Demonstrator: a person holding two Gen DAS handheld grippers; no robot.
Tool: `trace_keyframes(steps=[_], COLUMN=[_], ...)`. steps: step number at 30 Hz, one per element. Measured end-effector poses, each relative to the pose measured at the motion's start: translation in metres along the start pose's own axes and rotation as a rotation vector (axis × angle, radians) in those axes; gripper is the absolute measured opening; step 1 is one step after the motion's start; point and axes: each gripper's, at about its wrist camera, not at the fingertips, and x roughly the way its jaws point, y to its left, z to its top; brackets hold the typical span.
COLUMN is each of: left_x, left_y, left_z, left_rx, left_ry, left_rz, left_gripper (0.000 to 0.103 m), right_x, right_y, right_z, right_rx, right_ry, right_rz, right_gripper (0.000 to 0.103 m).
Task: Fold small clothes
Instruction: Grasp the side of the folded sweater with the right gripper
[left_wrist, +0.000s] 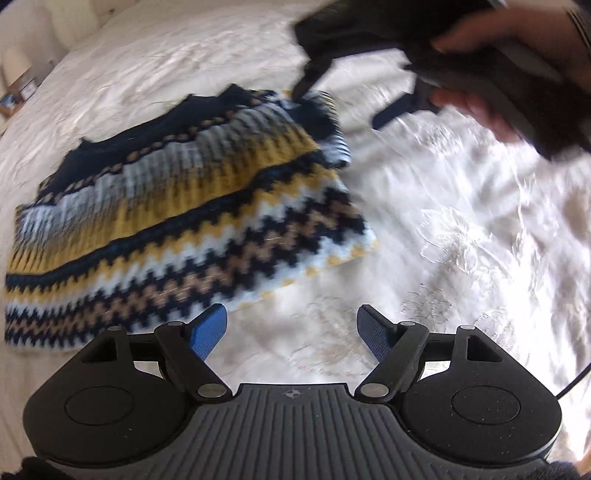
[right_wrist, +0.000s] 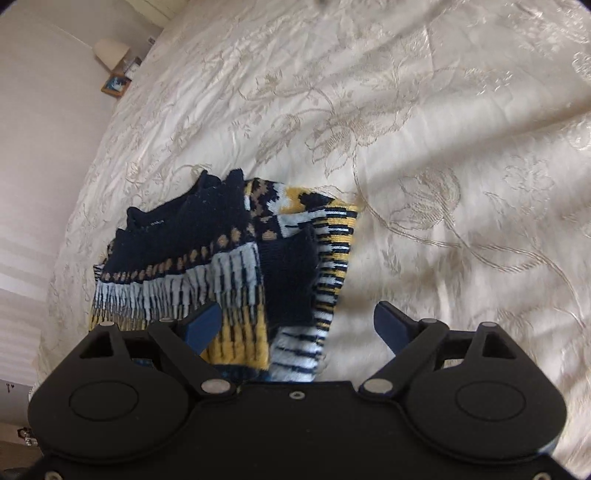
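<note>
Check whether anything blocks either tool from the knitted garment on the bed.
Nothing visible does. The knitted garment lies bare on the bedspread; the open left tool and open right tool both face it.

The left black two-finger gripper with blue pads (left_wrist: 291, 328) points steeply down, its jaws spread wide with nothing between them. The right black two-finger gripper with blue pads (right_wrist: 297, 325), held in a person's hand (left_wrist: 491, 74), is likewise tilted down and spread wide, gripping nothing.

Both wrist views look steeply down, sharing knitwear (left_wrist: 177, 206)
</note>
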Motion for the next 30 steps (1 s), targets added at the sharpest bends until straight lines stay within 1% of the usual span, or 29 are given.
trace_keyframes(steps=[3,5,9,11,17,20,23,27,30], left_x=[0.009,0.012,0.005,0.005,-0.008,-0.010,-0.010,-0.002,0.005], left_y=[-0.010,-0.010,0.005,0.015,0.066,0.093,0.119,0.149,0.171], left_z=[0.005,0.008,0.009,0.011,0.004,0.003,0.006,0.016,0.026], left_rx=[0.039,0.038,-0.025,-0.066,-0.208,-0.281,-0.326,-0.363,-0.406], left_ry=[0.003,0.006,0.004,0.016,0.037,0.055,0.061,0.086,0.099], left_rz=[0.009,-0.004,-0.029,-0.023,0.010,0.019,0.036,0.036,0.031], left_gripper=[0.077,0.077,0.077,0.077,0.077,0.077,0.077,0.077,0.077], right_x=[0.010,0.017,0.031,0.039,0.048,0.045,0.045,0.046,0.048], right_y=[-0.006,-0.010,-0.013,-0.011,-0.003,0.000,0.000,0.001,0.000], right_z=[0.004,0.007,0.009,0.008,-0.009,-0.018,-0.024,-0.027,-0.027], right_rx=[0.016,0.034,0.044,0.037,0.044,0.045,0.086,0.112,0.131], right_ry=[0.022,0.033,0.062,0.075,0.080,0.038,0.008,0.004,0.020], right_rz=[0.021,0.038,0.094,0.120,0.207,0.203,0.199,0.210,0.234], right_gripper=[0.091,0.092,0.097,0.099,0.102,0.103,0.103,0.103,0.103])
